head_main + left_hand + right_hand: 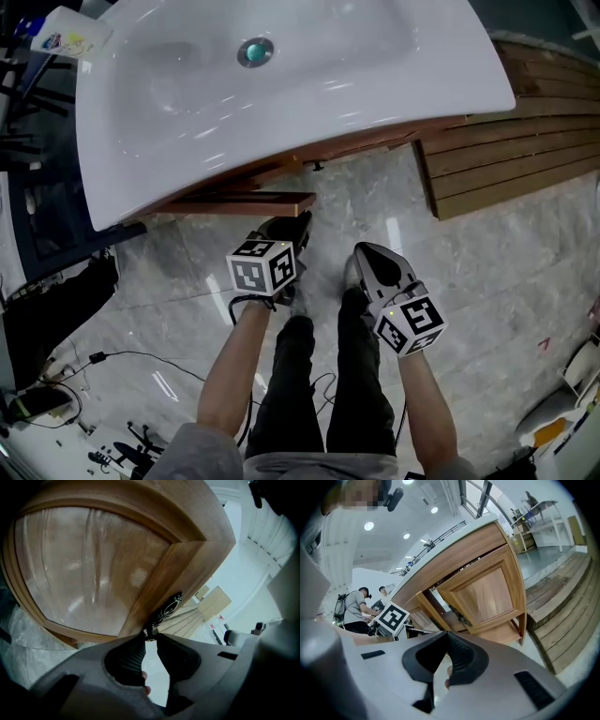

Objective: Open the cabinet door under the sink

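Pinched almost fully together, the jaws of the left tool (150,638) held the lower end of a dark, ornate handle (168,609), with only a thin gap left between the ribbed pads. That handle sat on the free edge of the cabinet door (93,569), a wooden frame around a pale, glossy panel that filled the left gripper view from 9 to 1 o'clock.

From the head view the door stood swung out from the cabinet toward the person, its top edge showing just under the white sink (309,84), which spread across the 12 o'clock side. The left tool met the door at its outer end, a little left of centre.

At about 5 o'clock from centre, the right tool (447,635) hung apart from the cabinet, above the grey marbled floor (487,272). Its jaws were pressed together with nothing between them, and a fingertip showed just behind them. Its camera looked at the cabinet from the side, where a second wooden door (487,595) filled the middle of the view.

Wooden decking (525,141) lay at 2 o'clock in the head view, beside the cabinet.
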`<state>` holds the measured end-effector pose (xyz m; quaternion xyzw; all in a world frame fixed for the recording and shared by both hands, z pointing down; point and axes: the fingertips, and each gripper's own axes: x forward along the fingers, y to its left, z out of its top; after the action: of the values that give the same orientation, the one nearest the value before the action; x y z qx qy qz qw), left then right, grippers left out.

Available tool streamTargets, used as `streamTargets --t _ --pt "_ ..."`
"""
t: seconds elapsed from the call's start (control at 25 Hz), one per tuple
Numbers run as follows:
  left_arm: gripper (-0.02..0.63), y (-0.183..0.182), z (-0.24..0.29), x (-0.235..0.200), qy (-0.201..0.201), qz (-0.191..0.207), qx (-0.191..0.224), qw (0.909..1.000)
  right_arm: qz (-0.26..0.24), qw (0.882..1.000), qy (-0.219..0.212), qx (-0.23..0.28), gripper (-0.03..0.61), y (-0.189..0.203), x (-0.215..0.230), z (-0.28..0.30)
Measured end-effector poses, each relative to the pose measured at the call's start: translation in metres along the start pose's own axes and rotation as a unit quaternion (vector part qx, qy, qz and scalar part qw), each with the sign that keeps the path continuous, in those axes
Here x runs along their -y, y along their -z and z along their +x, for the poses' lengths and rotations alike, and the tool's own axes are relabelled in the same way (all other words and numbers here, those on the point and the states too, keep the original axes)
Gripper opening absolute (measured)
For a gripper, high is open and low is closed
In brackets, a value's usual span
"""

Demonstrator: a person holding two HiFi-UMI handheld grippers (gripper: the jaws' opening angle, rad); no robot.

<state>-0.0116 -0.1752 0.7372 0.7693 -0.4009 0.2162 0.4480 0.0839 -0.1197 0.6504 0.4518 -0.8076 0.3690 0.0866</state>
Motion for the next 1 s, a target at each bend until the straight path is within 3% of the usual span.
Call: streamTargets --t 1.0 --pt "0.083 0.064 -0.044 0.005 0.065 0.101 -0.049 0.9915 0.006 0.999 0.047 0.028 0.008 0.056 -0.066 -0.021"
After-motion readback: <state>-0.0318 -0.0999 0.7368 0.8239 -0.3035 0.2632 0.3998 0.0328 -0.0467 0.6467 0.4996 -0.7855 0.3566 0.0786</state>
